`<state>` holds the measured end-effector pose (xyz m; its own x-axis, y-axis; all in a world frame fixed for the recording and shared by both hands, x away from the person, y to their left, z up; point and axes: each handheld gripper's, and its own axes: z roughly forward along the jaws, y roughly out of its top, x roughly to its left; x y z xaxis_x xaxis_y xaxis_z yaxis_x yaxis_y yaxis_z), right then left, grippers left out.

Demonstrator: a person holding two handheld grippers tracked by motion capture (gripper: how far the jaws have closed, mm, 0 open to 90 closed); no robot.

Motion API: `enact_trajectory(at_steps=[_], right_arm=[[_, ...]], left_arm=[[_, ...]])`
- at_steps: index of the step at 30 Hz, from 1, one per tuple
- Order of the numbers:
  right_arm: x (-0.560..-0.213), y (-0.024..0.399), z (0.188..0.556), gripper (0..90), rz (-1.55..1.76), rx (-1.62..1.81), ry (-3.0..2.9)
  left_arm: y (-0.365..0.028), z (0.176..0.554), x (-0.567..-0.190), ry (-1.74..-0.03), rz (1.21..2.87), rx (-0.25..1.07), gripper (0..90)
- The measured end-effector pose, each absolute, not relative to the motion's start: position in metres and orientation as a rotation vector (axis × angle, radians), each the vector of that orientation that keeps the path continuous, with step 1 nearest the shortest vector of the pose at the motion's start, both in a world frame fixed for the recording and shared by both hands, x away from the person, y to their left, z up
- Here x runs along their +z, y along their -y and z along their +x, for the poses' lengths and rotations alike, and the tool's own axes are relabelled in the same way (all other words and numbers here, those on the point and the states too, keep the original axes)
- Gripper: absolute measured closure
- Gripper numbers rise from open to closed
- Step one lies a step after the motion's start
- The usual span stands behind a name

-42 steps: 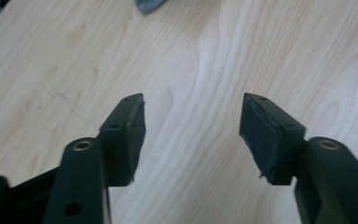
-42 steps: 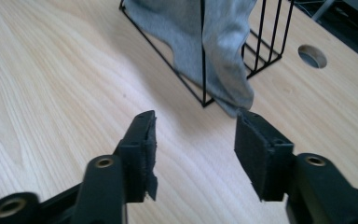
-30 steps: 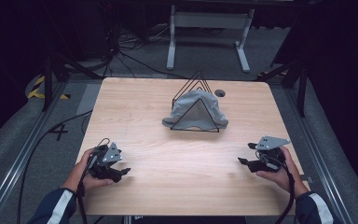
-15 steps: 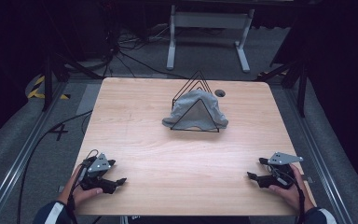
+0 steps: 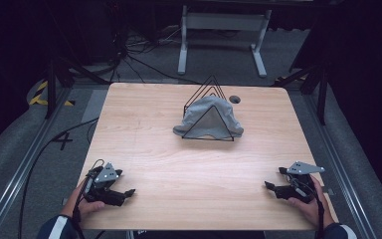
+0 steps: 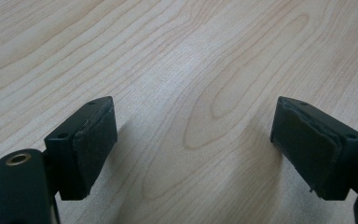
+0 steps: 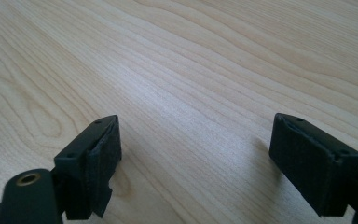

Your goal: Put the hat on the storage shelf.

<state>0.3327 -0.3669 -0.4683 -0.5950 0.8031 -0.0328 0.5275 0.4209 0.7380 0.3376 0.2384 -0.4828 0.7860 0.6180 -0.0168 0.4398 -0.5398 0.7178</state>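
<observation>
Both hand-held grippers point(image 5: 124, 191) point(image 5: 273, 187) lowered toward grained wood.

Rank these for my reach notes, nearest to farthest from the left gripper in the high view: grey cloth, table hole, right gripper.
From the left gripper:
1. Grey cloth, draped over the wire rack mid-table.
2. Right gripper, at the near right edge.
3. Table hole, behind the rack at the far edge.

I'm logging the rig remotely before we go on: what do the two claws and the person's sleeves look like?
Both are black two-jaw tools. The left claw and right claw each carry a grey three-cornered plate on top, and a black cable trails from each. The gripper views show blocky black jaws faced with dark pads, worn at the edges, and a brass-ringed hole on the body. The sleeves are dark blue with a white stripe.
</observation>
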Motion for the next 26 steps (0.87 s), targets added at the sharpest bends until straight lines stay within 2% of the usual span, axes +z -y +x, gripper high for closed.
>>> enact_trajectory(at_steps=[26], right_arm=[[-0.4683, 0.3672, 0.3333, 16.4, 1.163, 0.987, -2.281]], left_arm=[[-0.2359, 0.3387, -0.4822, -0.800, 2.240, 0.312, 12.0]])
